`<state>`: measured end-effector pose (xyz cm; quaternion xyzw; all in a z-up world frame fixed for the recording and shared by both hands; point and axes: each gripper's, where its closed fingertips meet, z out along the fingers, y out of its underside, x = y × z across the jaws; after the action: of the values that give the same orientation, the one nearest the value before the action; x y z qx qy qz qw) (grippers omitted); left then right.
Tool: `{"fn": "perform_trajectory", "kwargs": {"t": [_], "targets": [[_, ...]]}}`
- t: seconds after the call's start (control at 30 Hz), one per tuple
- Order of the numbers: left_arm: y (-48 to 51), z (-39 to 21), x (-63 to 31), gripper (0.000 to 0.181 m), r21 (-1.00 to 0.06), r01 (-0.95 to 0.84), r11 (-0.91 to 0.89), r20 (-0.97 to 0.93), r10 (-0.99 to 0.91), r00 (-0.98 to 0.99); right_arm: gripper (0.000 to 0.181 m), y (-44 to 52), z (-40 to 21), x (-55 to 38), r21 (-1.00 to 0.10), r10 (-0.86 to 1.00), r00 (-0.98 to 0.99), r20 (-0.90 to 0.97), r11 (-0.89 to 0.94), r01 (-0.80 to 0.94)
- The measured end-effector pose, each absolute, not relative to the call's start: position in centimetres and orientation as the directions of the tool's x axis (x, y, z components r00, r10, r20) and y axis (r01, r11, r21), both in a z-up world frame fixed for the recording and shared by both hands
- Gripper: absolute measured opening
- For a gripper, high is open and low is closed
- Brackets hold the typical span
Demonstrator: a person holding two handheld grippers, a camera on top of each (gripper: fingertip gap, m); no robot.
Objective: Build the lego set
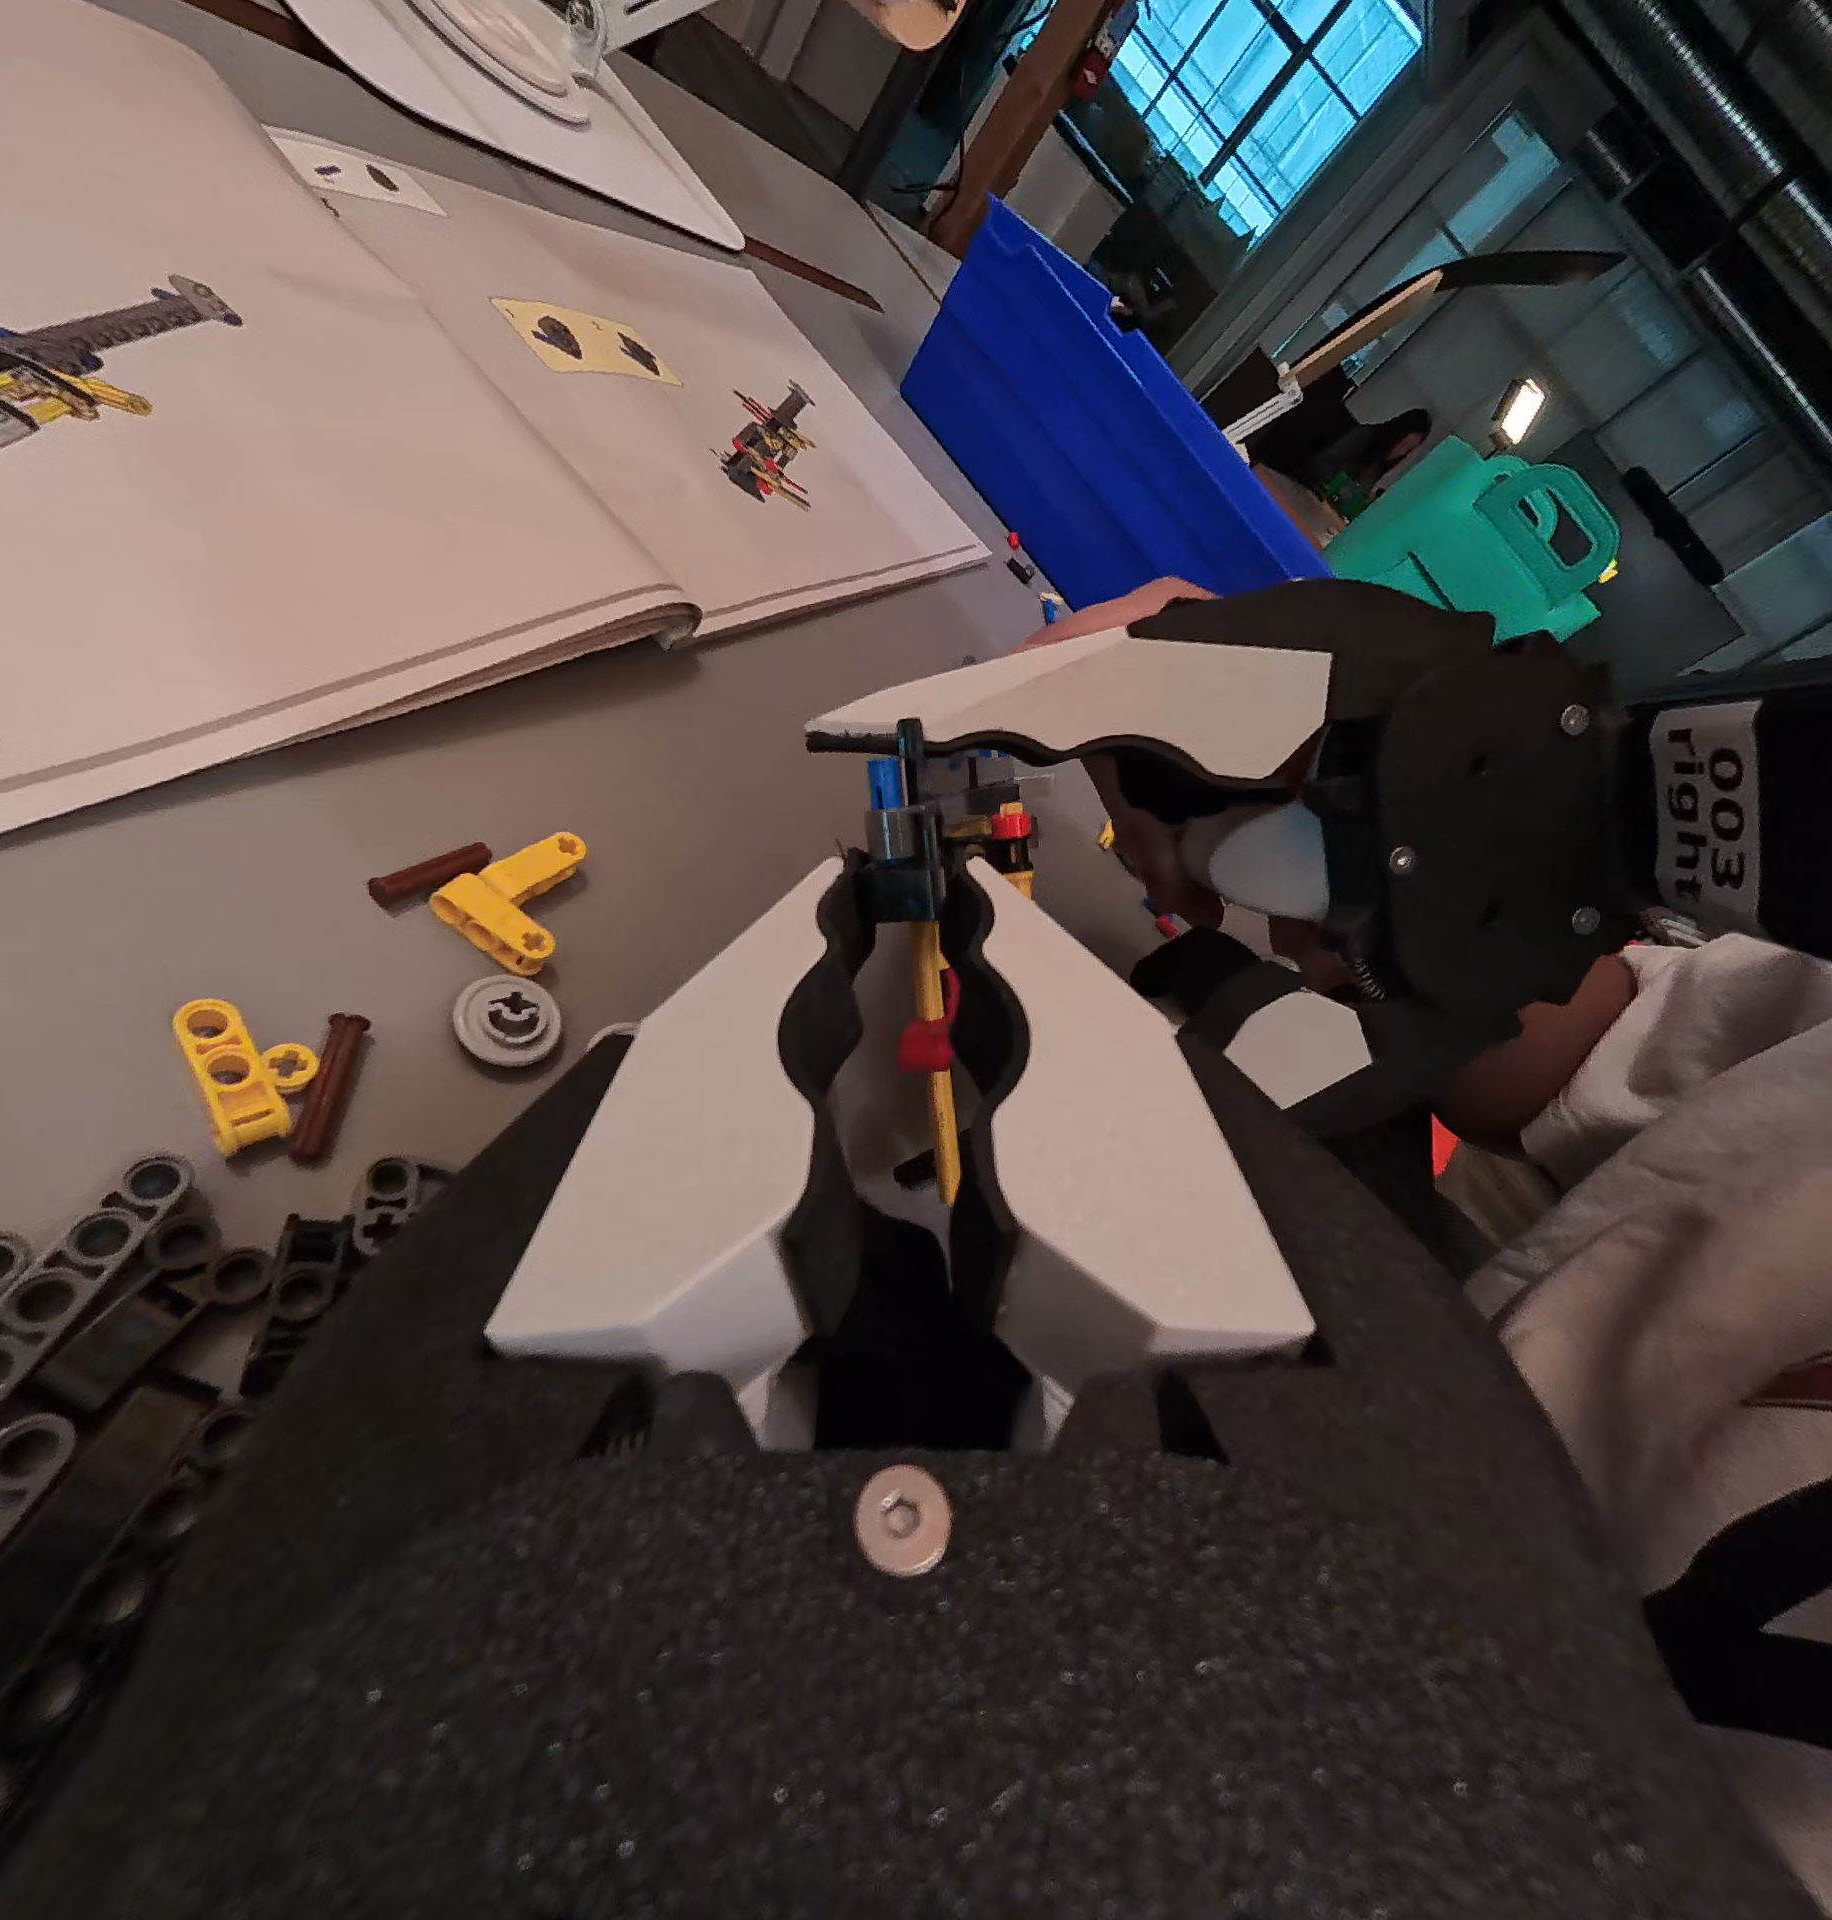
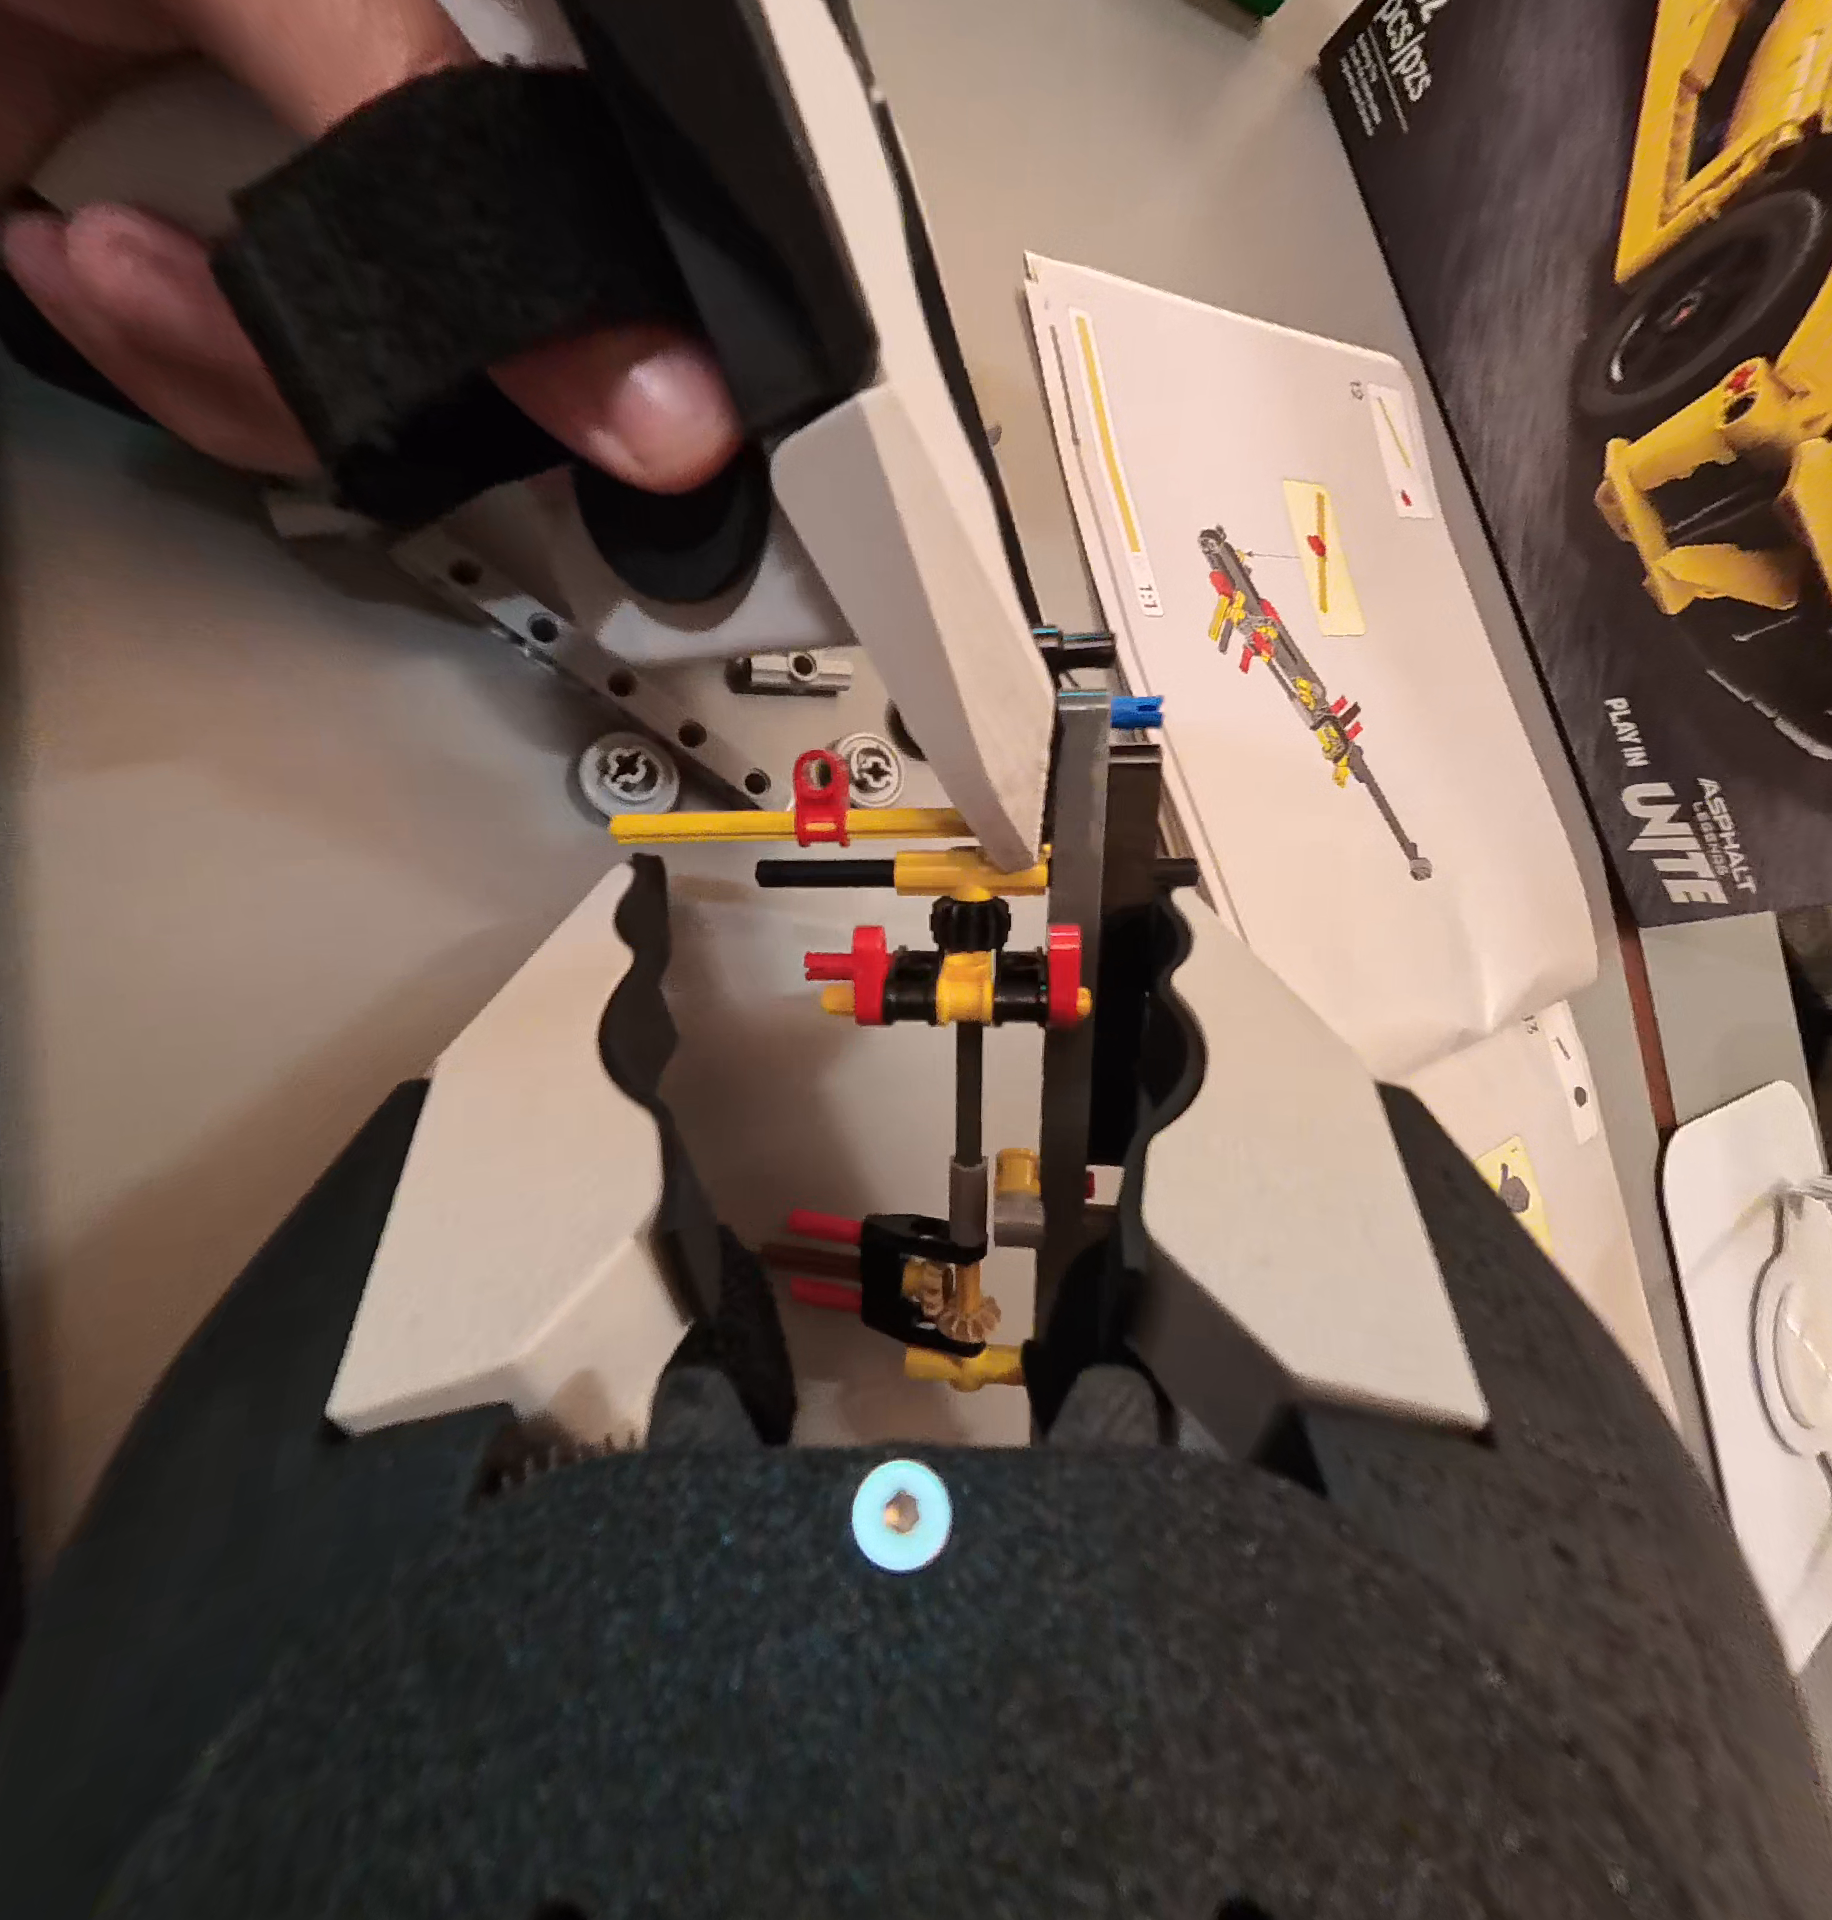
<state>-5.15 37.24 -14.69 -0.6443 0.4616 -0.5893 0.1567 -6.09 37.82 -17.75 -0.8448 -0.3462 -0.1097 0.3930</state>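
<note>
The lego assembly (image 2: pixel 1073 935) is a long grey beam with yellow, red and black connectors, axles and gears on its side. My right gripper (image 2: pixel 896 914) is shut on it, with the beam against the right-hand finger. My left gripper (image 1: pixel 907 883) is shut on a yellow axle (image 1: pixel 938 1049) carrying a red bush. That axle (image 2: pixel 725 827) sticks out sideways from the far end of the assembly. One left finger (image 2: pixel 933 623) comes in from above in the right wrist view. A right gripper finger (image 1: pixel 1078 686) lies over the assembly (image 1: pixel 943 810) in the left wrist view.
The open instruction booklet (image 1: pixel 372 468) (image 2: pixel 1307 675) lies beyond. Loose yellow connectors (image 1: pixel 507 904), brown axles (image 1: pixel 330 1086), a grey wheel (image 1: pixel 507 1023) and several dark beams (image 1: pixel 81 1330) lie to the left. A blue bin (image 1: pixel 1078 416), the set's box (image 2: pixel 1670 416) and a white tray (image 2: pixel 1774 1351) are nearby. Both grippers' tips are close together, under 4 cm apart. The grey wheel (image 1: pixel 507 1023) is about 7 centimeters from both grippers' fingertips.
</note>
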Motion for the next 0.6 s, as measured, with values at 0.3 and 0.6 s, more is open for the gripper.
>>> {"fn": "perform_trajectory", "kwargs": {"t": [0.3, 0.6], "targets": [[37.1, -14.4, -5.0, 0.01, -0.729, -0.407, -0.551, 0.642, -0.756, -0.128, 0.106, 38.2, -18.4, -6.3, -0.573, 0.473, 0.765, 0.438, -0.508, 0.643], [37.1, -14.5, -4.9, 0.011, -0.752, -0.401, -0.524, 0.607, -0.787, -0.11, 0.104, 38.1, -18.2, -6.4, -0.593, 0.469, 0.793, 0.389, -0.531, 0.605]]}}
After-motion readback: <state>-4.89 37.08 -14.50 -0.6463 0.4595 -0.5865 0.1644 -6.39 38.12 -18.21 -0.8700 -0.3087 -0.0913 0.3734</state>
